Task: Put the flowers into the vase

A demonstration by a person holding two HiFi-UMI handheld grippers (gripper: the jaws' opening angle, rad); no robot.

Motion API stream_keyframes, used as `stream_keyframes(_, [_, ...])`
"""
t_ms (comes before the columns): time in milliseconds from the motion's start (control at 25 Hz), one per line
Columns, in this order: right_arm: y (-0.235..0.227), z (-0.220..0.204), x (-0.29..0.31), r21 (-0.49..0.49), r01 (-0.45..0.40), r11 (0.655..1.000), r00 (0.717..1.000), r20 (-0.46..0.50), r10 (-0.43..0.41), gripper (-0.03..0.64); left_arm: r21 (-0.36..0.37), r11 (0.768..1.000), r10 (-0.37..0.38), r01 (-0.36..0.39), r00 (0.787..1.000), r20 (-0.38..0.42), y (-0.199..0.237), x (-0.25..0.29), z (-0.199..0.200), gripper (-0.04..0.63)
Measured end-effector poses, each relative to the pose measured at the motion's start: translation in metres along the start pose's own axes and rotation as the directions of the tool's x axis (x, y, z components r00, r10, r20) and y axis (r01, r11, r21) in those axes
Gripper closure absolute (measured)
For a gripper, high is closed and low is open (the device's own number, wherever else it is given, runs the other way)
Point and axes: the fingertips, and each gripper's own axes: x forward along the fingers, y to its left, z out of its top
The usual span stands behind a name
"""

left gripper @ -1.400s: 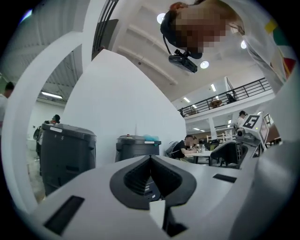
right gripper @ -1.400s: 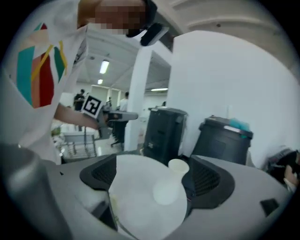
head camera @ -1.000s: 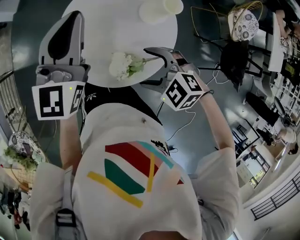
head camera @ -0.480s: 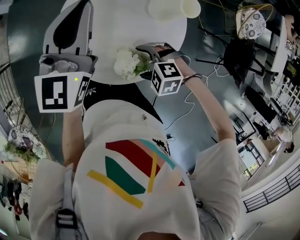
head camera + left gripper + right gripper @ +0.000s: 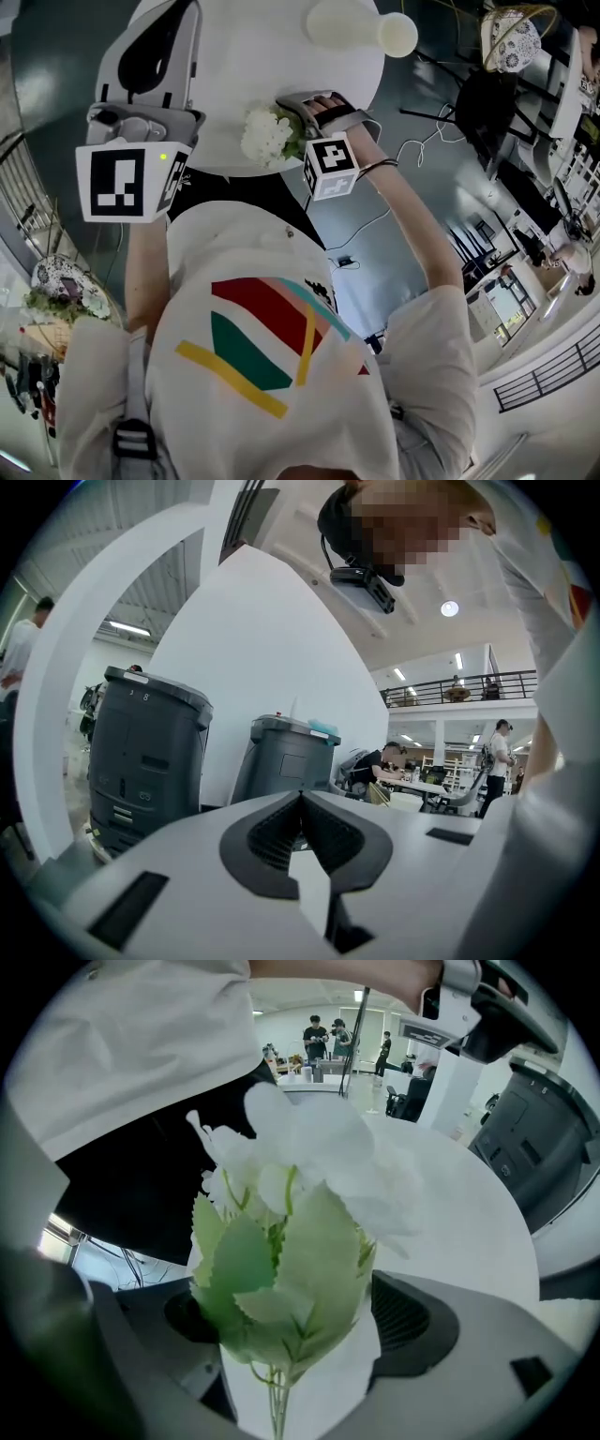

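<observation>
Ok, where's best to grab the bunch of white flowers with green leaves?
Grip the white flower bunch by its thin bare stems below the leaves, coming from the stem end, where the open right gripper sits; blossoms and leaves look bulky and crushable.

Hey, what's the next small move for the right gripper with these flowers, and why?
Probably close the right gripper on the flowers. In the right gripper view its jaws stand apart, stems and leaves in the gap with bare white beside the stem, so nothing looks clamped yet. The vase sits farther across the table.
</observation>
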Motion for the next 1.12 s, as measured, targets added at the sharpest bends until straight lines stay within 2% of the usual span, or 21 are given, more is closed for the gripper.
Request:
stream_keyframes(160, [0.002,-0.002,-0.006,0.022,0.012,1.000,1.000,-0.020,-0.012,0.187,0.011,0.999,-0.044,0.044,0.999,0.001,-0.007,0.012,0.010,0.589])
stream_keyframes(200, [0.002,-0.002,-0.008,0.037,0.015,0.999,1.000,-0.017,-0.015,0.220,0.014,0.998,-0.053,0.053,0.999,0.000,-0.011,0.014,0.012,0.589])
stream_keyframes(280, [-0.001,-0.001,-0.011,0.069,0.020,0.997,1.000,-0.012,-0.020,0.358,0.024,0.997,-0.070,0.070,0.998,-0.003,-0.017,0.018,0.016,0.589])
stream_keyframes(480, [-0.016,-0.003,-0.010,0.101,0.021,0.995,1.000,-0.002,-0.021,0.413,0.069,0.994,-0.090,0.089,0.996,0.004,-0.018,0.024,0.031,0.589])
stream_keyframes(560, [-0.021,0.002,-0.010,0.122,0.024,0.992,1.000,0.007,-0.025,0.414,0.085,0.993,-0.080,0.079,0.997,0.017,-0.015,0.020,0.040,0.589])
stream_keyframes(760, [-0.050,0.031,-0.020,0.174,0.090,0.981,0.991,0.085,-0.106,0.414,0.143,0.989,-0.050,0.039,0.996,0.073,-0.008,0.010,0.073,0.589])
stream_keyframes(840, [-0.068,0.046,-0.036,0.225,0.133,0.965,0.974,0.149,-0.169,0.414,0.152,0.988,-0.039,0.023,0.994,0.104,-0.009,0.005,0.091,0.589])
stream_keyframes(920, [-0.088,0.063,-0.057,0.290,0.170,0.942,0.944,0.226,-0.240,0.414,0.163,0.987,-0.021,-0.001,0.991,0.134,-0.007,-0.003,0.107,0.589])
stream_keyframes(1000, [-0.110,0.080,-0.080,0.341,0.206,0.917,0.901,0.299,-0.313,0.414,0.200,0.979,0.008,-0.041,0.987,0.162,-0.002,-0.013,0.122,0.589])
stream_keyframes(1120, [-0.139,0.106,-0.122,0.387,0.262,0.884,0.822,0.390,-0.415,0.414,0.243,0.965,0.047,-0.099,0.976,0.212,0.005,-0.029,0.146,0.589])
